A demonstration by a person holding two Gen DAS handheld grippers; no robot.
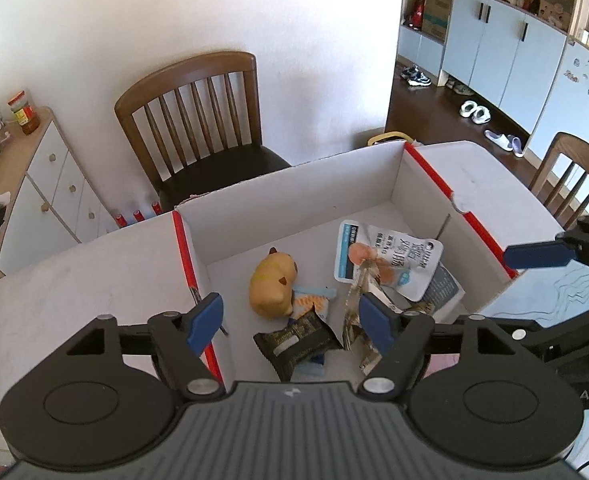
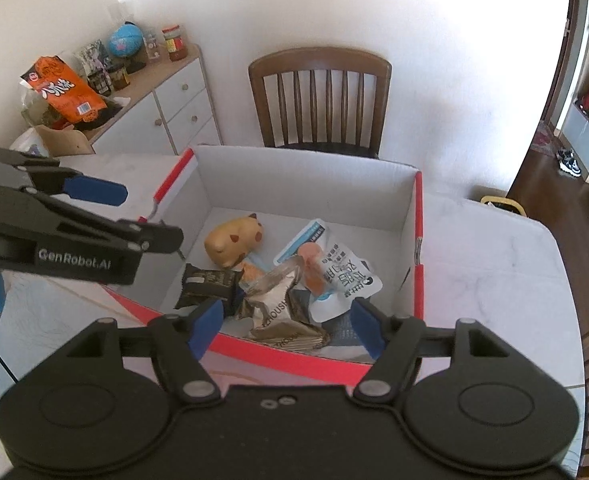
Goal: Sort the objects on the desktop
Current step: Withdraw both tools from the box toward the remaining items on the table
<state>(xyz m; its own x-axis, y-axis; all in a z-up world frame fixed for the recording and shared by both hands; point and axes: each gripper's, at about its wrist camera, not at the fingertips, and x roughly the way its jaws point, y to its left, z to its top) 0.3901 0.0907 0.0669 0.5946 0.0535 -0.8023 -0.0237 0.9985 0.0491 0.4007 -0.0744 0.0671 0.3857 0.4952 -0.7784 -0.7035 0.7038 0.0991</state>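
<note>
A white cardboard box with red edges [image 1: 294, 192] [image 2: 306, 184] sits on the white table. Inside lie a tan toy animal [image 1: 272, 286] [image 2: 234, 240], a black snack packet [image 1: 296, 342] [image 2: 208, 282], a white and blue food pouch [image 1: 390, 258] [image 2: 342, 270] and a crumpled silver wrapper [image 1: 354, 316] [image 2: 282, 308]. My left gripper [image 1: 292, 320] is open and empty above the box's near left part; it also shows in the right wrist view [image 2: 134, 216]. My right gripper [image 2: 286, 326] is open and empty above the box's near edge; one blue finger shows in the left wrist view [image 1: 538, 256].
A wooden chair [image 1: 198, 120] [image 2: 320, 100] stands behind the table. A white drawer cabinet [image 1: 50, 188] [image 2: 166, 108] with jars, a globe and an orange bag stands at the left. A second chair [image 1: 574, 184] is at the table's right.
</note>
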